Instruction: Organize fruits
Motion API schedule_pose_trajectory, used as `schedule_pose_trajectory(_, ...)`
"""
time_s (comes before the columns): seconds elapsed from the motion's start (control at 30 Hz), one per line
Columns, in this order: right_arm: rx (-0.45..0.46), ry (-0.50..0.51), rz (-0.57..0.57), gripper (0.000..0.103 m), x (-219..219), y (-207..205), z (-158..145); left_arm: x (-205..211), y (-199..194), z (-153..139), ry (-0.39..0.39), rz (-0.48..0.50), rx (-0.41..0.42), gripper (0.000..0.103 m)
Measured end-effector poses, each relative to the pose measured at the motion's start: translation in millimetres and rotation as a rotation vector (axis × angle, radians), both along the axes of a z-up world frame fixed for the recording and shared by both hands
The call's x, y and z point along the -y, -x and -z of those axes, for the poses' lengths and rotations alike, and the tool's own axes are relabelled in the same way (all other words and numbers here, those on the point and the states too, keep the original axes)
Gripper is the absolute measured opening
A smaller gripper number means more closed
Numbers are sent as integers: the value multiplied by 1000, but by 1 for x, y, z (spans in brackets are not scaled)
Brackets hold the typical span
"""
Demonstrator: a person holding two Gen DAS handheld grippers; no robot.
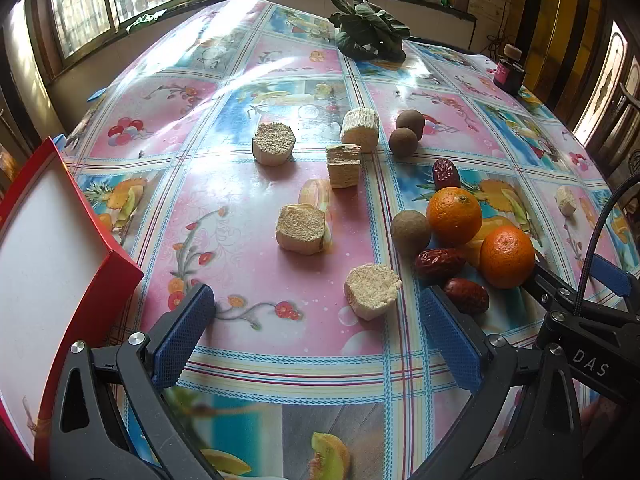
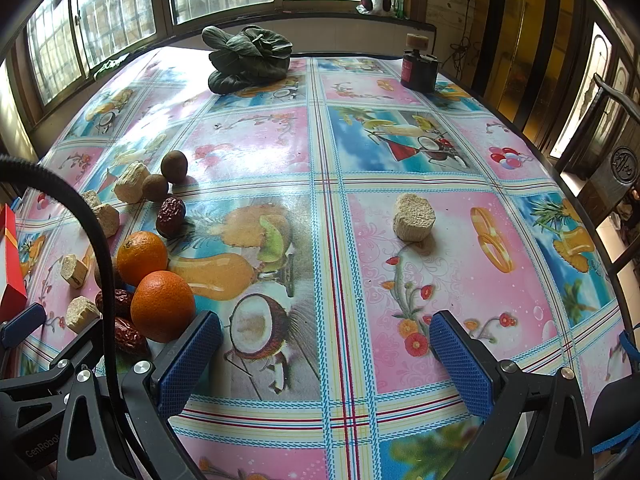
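Observation:
Two oranges (image 1: 454, 214) (image 1: 507, 257), three red dates (image 1: 439, 262) and three brown round fruits (image 1: 411, 233) lie on the right of the patterned table. Several pale cut chunks (image 1: 300, 228) are scattered in the middle; one chunk (image 1: 371, 290) lies just ahead between the fingers of my left gripper (image 1: 316, 320), which is open and empty. My right gripper (image 2: 326, 344) is open and empty over bare tablecloth. In its view the near orange (image 2: 163, 306) touches its left finger, and a lone chunk (image 2: 414, 217) lies ahead to the right.
A red box with a white inside (image 1: 48, 248) stands at the left table edge. Leafy greens (image 1: 368, 32) and a dark jar (image 1: 509, 70) sit at the far side. A dark chair (image 2: 612, 168) stands beyond the right edge. The right gripper's body (image 1: 588, 340) is close beside my left.

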State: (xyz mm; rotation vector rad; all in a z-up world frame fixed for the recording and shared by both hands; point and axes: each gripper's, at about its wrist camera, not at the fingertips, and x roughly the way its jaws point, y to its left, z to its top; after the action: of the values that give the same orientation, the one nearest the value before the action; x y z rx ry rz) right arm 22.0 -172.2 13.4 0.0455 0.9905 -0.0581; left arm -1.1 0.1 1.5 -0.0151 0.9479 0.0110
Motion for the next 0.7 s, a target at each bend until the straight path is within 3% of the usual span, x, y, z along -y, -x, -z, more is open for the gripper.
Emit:
schedule_pose_trajectory(0.4, -1, 0, 5, 103, 0, 0, 0, -4, 5, -2, 2, 13, -42, 103)
schedule_pose_trajectory(0.53, -37, -9, -25, 102, 2, 8, -5, -10, 18, -11, 16, 34, -14, 103)
schedule_pose_trajectory(0.7, 37, 39, -85, 101, 3, 28, -26, -20, 31, -26, 71, 88, 15, 103)
